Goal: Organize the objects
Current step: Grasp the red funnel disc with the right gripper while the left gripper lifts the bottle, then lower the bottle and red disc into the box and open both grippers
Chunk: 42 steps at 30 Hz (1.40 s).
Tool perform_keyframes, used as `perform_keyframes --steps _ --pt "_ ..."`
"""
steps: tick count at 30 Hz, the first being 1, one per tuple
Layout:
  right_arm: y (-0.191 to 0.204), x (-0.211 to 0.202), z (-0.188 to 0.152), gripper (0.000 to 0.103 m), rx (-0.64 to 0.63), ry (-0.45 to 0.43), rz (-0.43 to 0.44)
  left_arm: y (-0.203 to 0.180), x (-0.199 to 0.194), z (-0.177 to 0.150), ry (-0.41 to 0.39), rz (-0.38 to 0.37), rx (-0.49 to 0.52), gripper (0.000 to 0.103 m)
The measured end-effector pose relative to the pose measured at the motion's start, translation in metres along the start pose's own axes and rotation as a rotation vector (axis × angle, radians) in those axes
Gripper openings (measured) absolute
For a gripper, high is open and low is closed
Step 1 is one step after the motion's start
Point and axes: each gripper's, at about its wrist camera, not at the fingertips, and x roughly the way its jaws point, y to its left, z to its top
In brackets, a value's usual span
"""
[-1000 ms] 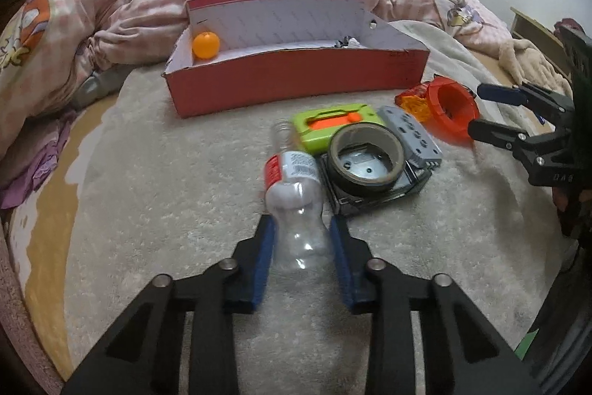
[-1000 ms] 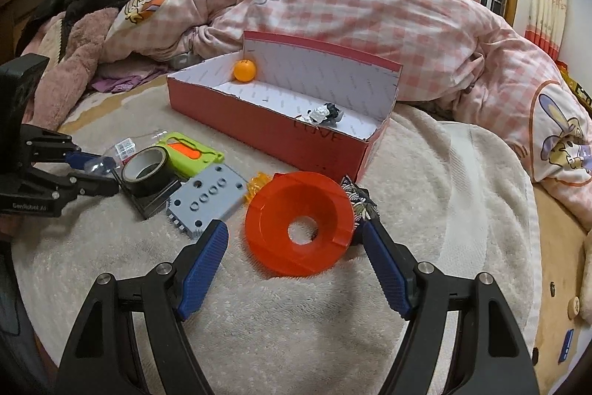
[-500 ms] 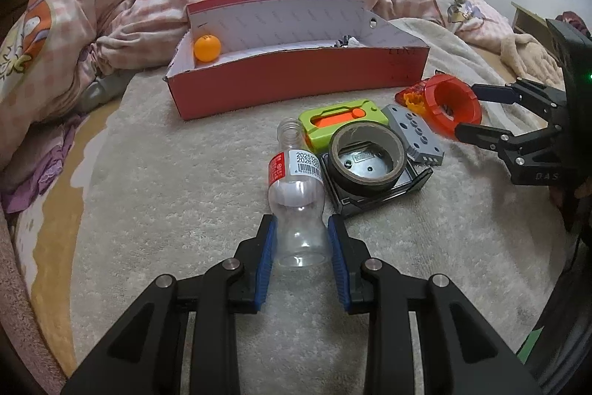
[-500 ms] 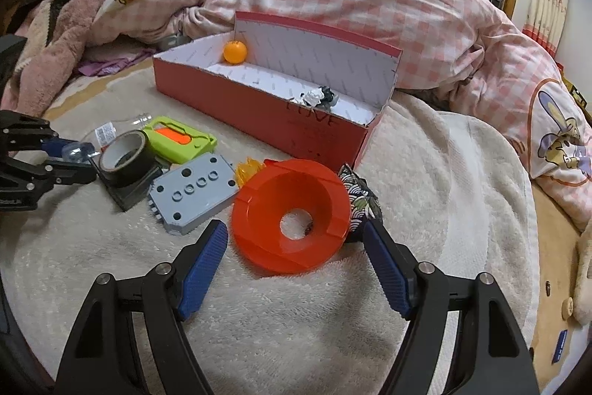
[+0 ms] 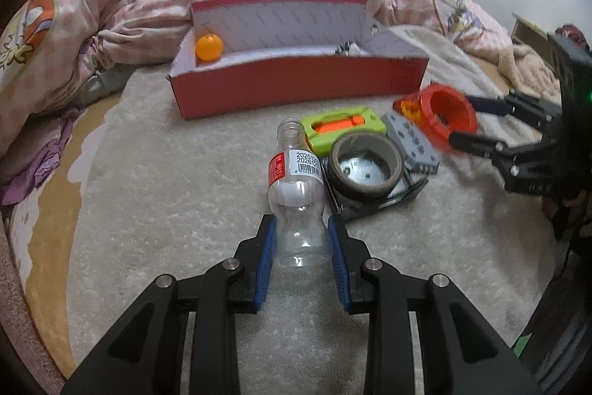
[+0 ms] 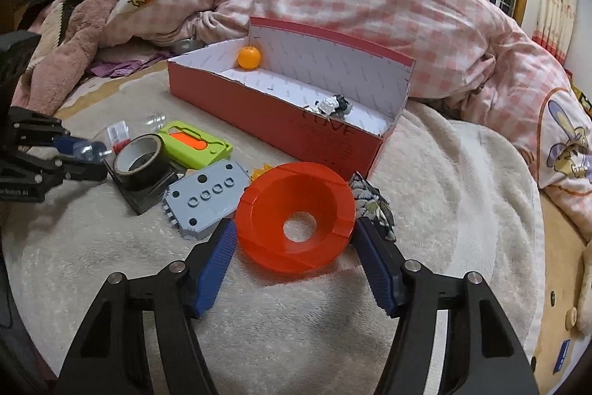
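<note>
A: Item one?
B: Clear plastic bottle [image 5: 298, 206], uncapped, lying on the beige blanket [image 5: 166, 210] with its neck toward the red box [image 5: 296, 82]. The left gripper [image 5: 300, 234] has its blue pads against both sides of the bottle's base, jaws narrowed onto it.

A: Item two?
B: Red funnel-shaped ring [image 6: 296, 215], lying between the fingers of the right gripper [image 6: 294, 236]; jaws wide, pads right at its rim (contact not clear).

A: Adjacent stock?
B: Roll of dark tape [image 5: 364, 165] on a black plate [image 6: 142, 197], touching the bottle; green case [image 5: 340, 128] with orange insert; grey perforated block [image 6: 207, 197].

A: In the box?
B: Orange ball [image 5: 209, 46] in one end corner; small crumpled dark item [image 6: 331, 104] near the other end.
</note>
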Motion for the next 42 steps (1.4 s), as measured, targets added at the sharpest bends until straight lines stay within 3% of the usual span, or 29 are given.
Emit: perform_keyframes --steps 8,21,42 --pt "0.002 -0.011 0.006 0.066 -0.007 -0.047 -0.013 0.013 -0.022 0.014 -0.095 0.014 -0.044 0.028" --pt "-0.008 -0.061 0.036 0.067 0.117 -0.194 0.025 0.007 -0.062 0.034 -0.238 0.022 -0.038 0.028" --pt "-0.015 -0.052 0.043 0.067 0.144 -0.191 0.016 0.014 -0.046 0.046 -0.255 0.045 -0.041 0.028"
